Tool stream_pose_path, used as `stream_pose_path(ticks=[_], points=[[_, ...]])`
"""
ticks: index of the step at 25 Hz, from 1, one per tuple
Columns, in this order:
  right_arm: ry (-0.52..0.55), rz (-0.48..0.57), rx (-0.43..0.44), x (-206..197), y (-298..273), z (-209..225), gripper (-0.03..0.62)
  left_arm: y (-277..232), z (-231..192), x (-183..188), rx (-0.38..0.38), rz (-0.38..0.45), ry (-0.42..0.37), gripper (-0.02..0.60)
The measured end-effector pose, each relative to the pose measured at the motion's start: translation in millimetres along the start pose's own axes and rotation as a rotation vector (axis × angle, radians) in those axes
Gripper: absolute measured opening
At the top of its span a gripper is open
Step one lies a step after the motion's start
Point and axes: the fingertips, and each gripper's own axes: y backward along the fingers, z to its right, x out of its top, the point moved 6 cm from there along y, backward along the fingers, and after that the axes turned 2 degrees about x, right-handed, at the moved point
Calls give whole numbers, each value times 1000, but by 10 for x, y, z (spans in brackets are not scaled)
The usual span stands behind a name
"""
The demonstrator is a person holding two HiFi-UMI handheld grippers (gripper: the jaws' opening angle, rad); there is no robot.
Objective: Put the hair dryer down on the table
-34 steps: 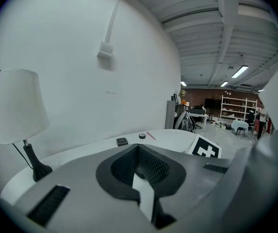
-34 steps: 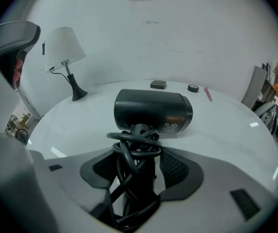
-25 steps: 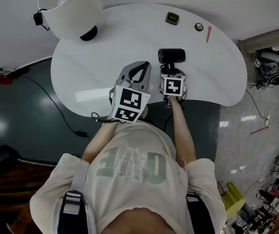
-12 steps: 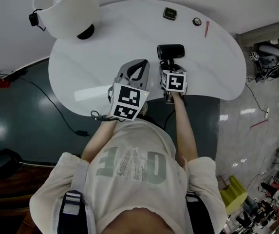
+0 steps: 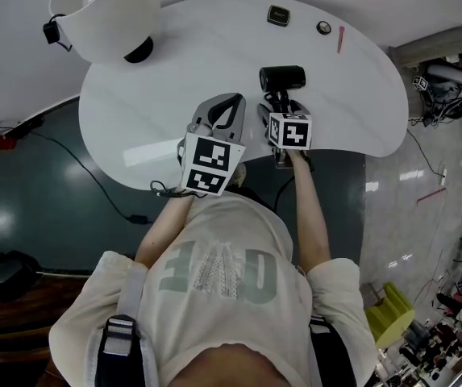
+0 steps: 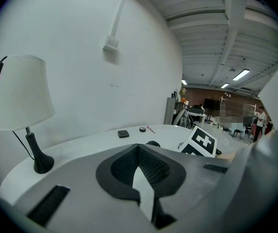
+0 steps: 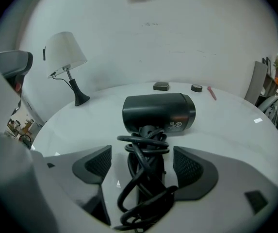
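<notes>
Right gripper [image 7: 143, 168]: jaws just spread, nothing pinched.
Hair dryer [image 7: 158, 111]: lies released on table [image 7: 236, 130], at 12 o'clock (placement appears done).
Left gripper [image 6: 139, 174]: pressed together, empty.

Overhead and two low views share the table [image 5: 198, 55].

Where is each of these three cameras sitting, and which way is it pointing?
Head view: on the person's head, looking steeply down at the white table; shows shoulders, both arms, left gripper and right gripper.
Left gripper view: rides the left gripper, looks along its shut jaws past the lamp toward the wall.
Right gripper view: rides the right gripper, whose jaws have just been opening and stand apart around the hair dryer handle.
Shared: both gripper views show the lamp.
</notes>
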Motion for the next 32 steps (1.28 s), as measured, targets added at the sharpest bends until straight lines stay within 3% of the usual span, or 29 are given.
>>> stream_pose_path(ticks=[7, 13, 19, 21, 24, 28, 32], points=[[-19, 48, 11, 131, 199, 1, 388, 43, -29, 55, 1, 10, -6, 5], [-65, 338, 15, 822, 825, -107, 387, 50, -14, 155, -9, 35, -8, 5], [6, 598, -10, 1222, 1517, -308, 371, 79, 90, 346, -39, 96, -13, 5], [8, 661, -30, 1254, 1728, -351, 289, 91, 117, 418, -44, 110, -17, 5], [-7, 761, -106, 1246, 2037, -367, 5, 119, 147, 526, -51, 137, -24, 5], [-2, 845, -177, 1186, 2304, -380, 5, 172, 193, 655, -60, 176, -35, 5], [3, 841, -213, 1085, 2377, -379, 5, 235, 226, 766, -65, 206, -37, 5]])
